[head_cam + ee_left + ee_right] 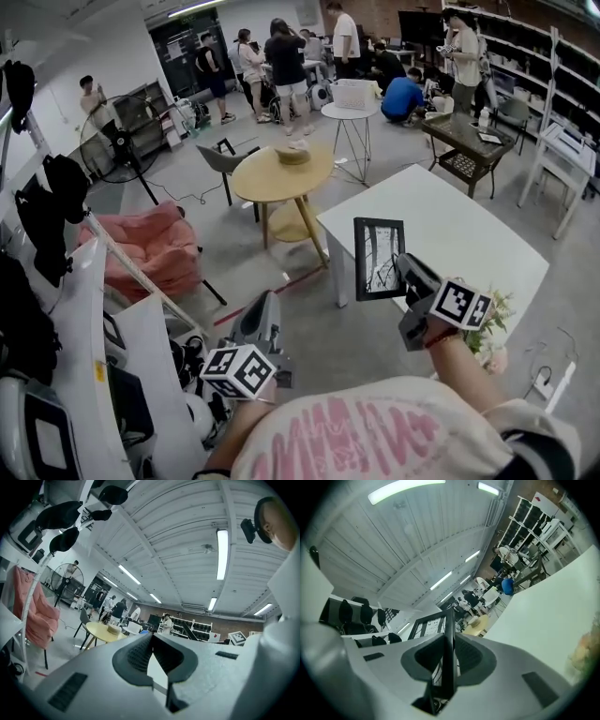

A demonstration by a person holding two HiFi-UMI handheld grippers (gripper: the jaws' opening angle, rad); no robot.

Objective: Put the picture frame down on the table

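Observation:
My right gripper (403, 270) is shut on the picture frame (379, 259), a black-edged frame with a pale sketch, held upright over the near edge of the white table (450, 225). The right gripper view has the frame (429, 625) edge-on, pinched between the pads of the right gripper (449, 641), with the white table (543, 602) stretching away to the right. My left gripper (264, 321) hangs low at the left over the grey floor, away from the table. Nothing sits between the pads of the left gripper (152, 641), which meet at their tips.
A round yellow table (281, 173) and a grey chair (221, 159) stand beyond the white table's left corner. A pink armchair (150, 246) is at the left, a dark glass table (466, 141) behind. Flowers (489, 319) sit by my right wrist. Several people stand far back.

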